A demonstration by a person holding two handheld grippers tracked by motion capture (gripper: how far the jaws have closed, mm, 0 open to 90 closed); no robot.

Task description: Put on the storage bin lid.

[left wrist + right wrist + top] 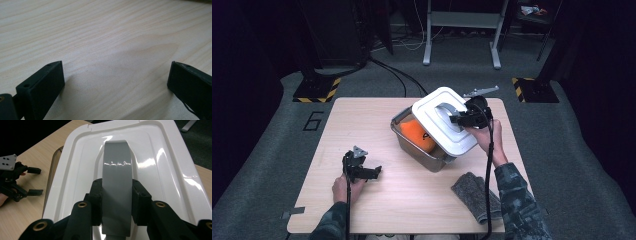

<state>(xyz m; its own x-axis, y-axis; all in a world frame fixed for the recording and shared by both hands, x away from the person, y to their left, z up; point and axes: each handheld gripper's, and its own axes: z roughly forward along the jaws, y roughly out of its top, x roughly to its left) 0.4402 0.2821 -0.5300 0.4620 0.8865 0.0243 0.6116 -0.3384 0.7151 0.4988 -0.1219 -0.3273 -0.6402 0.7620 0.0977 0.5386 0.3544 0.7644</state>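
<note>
A white plastic lid (pixel 443 120) with a grey handle (pixel 117 185) hangs tilted above a steel container (pixel 414 147) at the table's middle right. My right gripper (pixel 460 119) is shut on that handle, its pads (pixel 96 202) pressing both sides. The lid (pixel 155 167) covers most of the container; an orange object (pixel 418 135) shows inside at the uncovered left part. My left gripper (pixel 373 173) rests low on the table at the front left, open, with bare wood between its jaws. In the right gripper view the left gripper (pixel 33 181) is seen far off at the left.
A dark grey cloth (pixel 474 194) lies on the wooden table (pixel 362 125) near the front right corner, beside my right forearm. Around the table is grey floor with cables, black stands with hazard-striped bases and a white frame at the back.
</note>
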